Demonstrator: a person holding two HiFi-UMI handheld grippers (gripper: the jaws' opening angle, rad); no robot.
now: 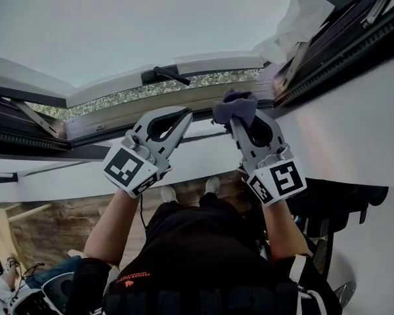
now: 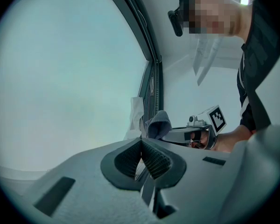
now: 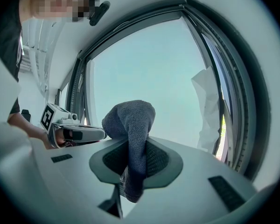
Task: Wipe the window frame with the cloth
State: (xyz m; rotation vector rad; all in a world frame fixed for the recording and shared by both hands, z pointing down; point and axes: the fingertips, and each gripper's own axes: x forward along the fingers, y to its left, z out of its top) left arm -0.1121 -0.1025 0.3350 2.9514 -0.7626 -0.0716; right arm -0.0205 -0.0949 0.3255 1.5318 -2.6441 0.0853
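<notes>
Window frame point(image 1: 184, 101), white rag point(image 1: 295, 21) at corner; right gripper point(image 1: 246, 125) clamps cloth point(image 1: 235, 105), left gripper point(image 1: 181, 115) closed.

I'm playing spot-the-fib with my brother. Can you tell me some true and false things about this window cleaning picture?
1. The right tool is pinching a grey cloth. True.
2. The left tool is holding a sponge. False: its jaws are shut together with nothing between them.
3. The cloth is lying down on the floor. False: it is held up by the window frame.
4. A crumpled white sheet sits at one corner of the window. True.
</notes>
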